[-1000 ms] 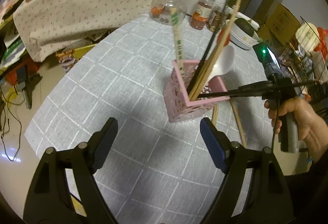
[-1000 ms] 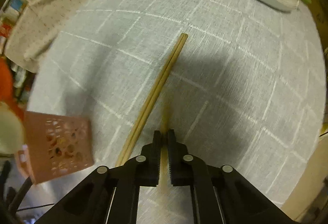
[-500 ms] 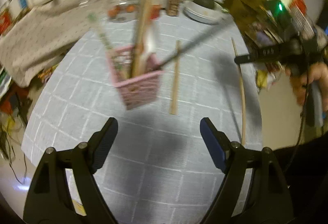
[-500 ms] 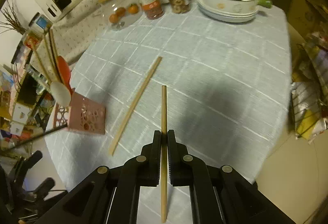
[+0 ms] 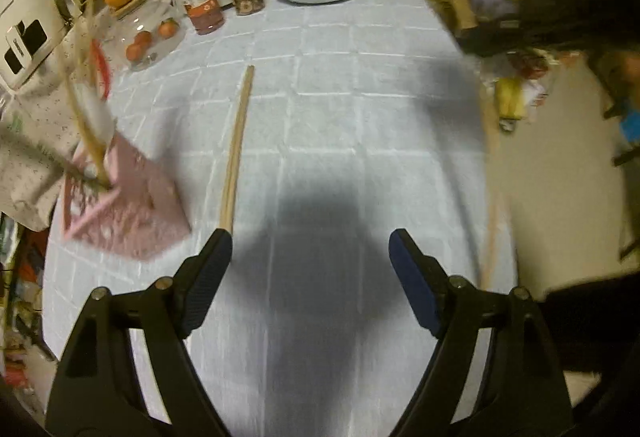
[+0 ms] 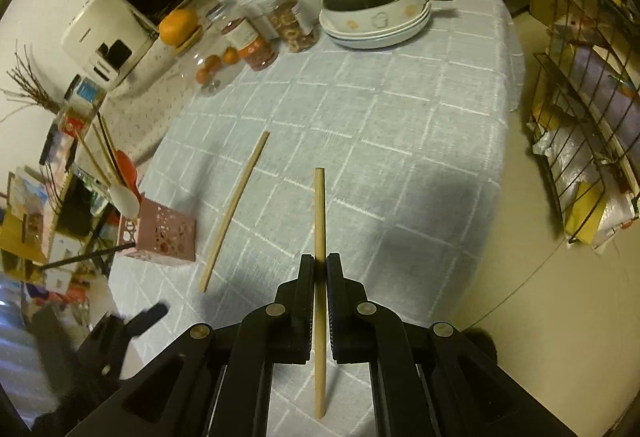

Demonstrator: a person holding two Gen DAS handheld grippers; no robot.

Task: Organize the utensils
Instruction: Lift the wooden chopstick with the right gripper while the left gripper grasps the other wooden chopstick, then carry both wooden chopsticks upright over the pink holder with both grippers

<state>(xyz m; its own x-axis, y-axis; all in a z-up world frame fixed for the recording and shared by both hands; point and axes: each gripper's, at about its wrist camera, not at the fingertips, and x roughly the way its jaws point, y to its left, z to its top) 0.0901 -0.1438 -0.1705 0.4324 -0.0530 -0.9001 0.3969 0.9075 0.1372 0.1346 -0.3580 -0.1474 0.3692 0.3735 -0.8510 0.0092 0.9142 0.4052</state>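
Right wrist view: right claw (image 6: 319, 269) clamps one chopstick (image 6: 319, 213) lengthwise; pink holder (image 6: 160, 237) lies far left; left claw (image 5: 310, 249) gapes empty.

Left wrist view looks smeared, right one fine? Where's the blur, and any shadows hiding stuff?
Left wrist view: motion blur, worst at the edges, on the pink utensil holder and the clutter at right; the loose chopstick is soft but readable; a big dark shadow sits between the open jaws. Right wrist view: mostly sharp, the held chopstick is crisp, a soft shadow lies on the tablecloth, and only the lower left is blurred.

Right gripper (image 6: 318, 269) jaws clamp chopstick (image 6: 319, 221); second chopstick (image 6: 236, 207) on tablecloth (image 6: 400, 141).
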